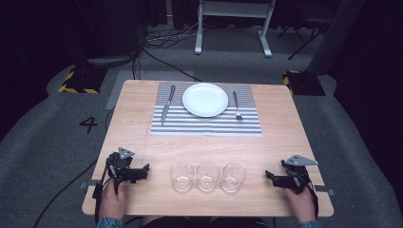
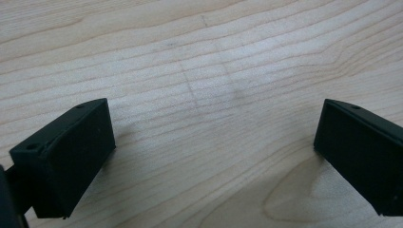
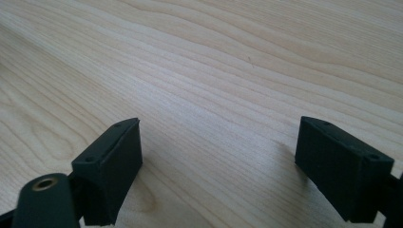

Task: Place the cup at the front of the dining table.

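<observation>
High view: above my side, facing forward-down over the whole worktop [image 1: 280,137].
My tongs' views: close over bare worktop wood, shared with high view.

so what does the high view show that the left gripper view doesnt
High view alone: the white plate on the striped placemat, with a knife at its left and a fork at its right; three empty glasses in a row near the person's edge; the right claw; both hands; and the floor beyond.

Left gripper view alone: close wood grain, with faint grey marks between its spread black jaws.

Both: the wooden table and the open left claw, holding nothing.
</observation>
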